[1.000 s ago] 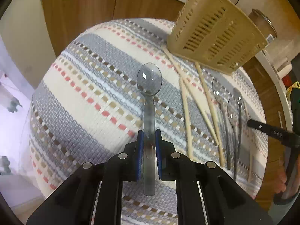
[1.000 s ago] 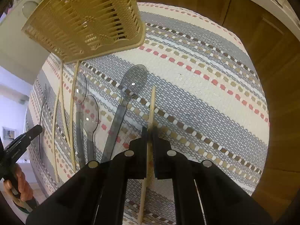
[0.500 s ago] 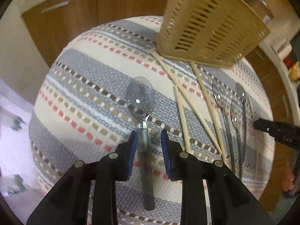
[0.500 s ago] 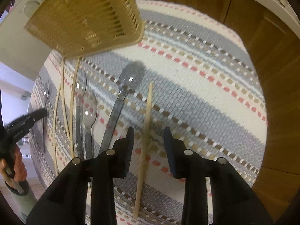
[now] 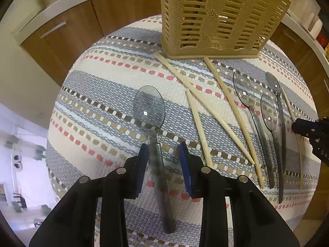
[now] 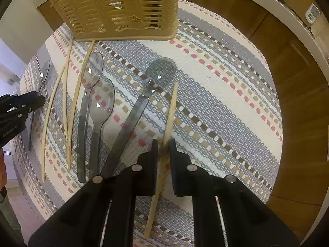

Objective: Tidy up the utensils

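the smoky plastic spoon (image 5: pixel 149 111) lies flat on the striped cloth (image 5: pixel 98 94), handle running back between the pads of my left tool (image 5: pixel 164 160), which is spread wide and grips nothing. my right tool (image 6: pixel 163 150) is parted a little around a chopstick (image 6: pixel 171 111), which lies loose between the pads. both look laid out in a row with the other spoons and sticks, sorted below the slatted basket (image 5: pixel 218 16).

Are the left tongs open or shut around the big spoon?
Open. The left tongs straddle the spoon handle with gaps; it lies on the mat.
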The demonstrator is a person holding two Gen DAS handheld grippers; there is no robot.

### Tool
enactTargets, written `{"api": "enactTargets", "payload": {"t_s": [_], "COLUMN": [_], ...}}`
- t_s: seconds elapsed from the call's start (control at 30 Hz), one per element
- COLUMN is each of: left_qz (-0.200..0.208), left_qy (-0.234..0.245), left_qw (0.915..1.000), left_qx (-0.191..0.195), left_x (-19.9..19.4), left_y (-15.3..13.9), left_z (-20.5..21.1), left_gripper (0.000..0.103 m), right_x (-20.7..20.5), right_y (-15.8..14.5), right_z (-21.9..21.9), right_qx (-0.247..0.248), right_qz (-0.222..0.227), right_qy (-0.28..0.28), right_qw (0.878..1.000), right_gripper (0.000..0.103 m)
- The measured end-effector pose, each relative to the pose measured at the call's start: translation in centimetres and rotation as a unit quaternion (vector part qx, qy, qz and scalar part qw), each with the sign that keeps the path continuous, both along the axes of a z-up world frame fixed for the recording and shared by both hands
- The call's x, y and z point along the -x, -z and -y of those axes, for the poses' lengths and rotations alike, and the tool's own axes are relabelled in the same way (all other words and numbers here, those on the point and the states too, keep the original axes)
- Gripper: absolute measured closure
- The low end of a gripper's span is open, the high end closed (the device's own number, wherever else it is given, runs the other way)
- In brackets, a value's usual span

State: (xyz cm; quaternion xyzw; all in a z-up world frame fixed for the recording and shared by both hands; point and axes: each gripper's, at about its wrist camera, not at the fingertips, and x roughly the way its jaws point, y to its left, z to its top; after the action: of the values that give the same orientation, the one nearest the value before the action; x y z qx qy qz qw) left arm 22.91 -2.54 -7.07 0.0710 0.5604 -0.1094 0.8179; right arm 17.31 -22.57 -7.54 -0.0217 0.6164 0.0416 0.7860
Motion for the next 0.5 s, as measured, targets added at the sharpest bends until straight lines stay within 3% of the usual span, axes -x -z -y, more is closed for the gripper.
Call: {"api": "enactTargets", "payload": {"t_s": [0.27, 0.37, 0.5], "left_qz": [-0.003, 0.001, 0.006], "left_qy": [-0.002, -0.003, -0.002], "left_qw": [1.0000, 1.0000, 1.0000], "left_qx": [0.001, -0.008, 0.000], "left_x": [-0.3, -0.5, -0.4], "left_y": [0.0, 0.0, 0.0], "left_z": [-0.9, -1.3, -1.6], "left_gripper": [0.081, 0.092, 0.093], "right_x": [0.1, -0.1, -0.3], "right_y": [0.1, 0.0, -0.5], "right_z": [0.6, 0.8, 0.4], "right_qx": [-0.019, -0.031, -0.038], "right_qz": [0.004, 0.005, 0.012], "right_qy": [-0.003, -0.007, -0.010], "right_qw": [1.000, 0.999, 0.999], "right_gripper": [0.097, 0.098, 0.098]}}
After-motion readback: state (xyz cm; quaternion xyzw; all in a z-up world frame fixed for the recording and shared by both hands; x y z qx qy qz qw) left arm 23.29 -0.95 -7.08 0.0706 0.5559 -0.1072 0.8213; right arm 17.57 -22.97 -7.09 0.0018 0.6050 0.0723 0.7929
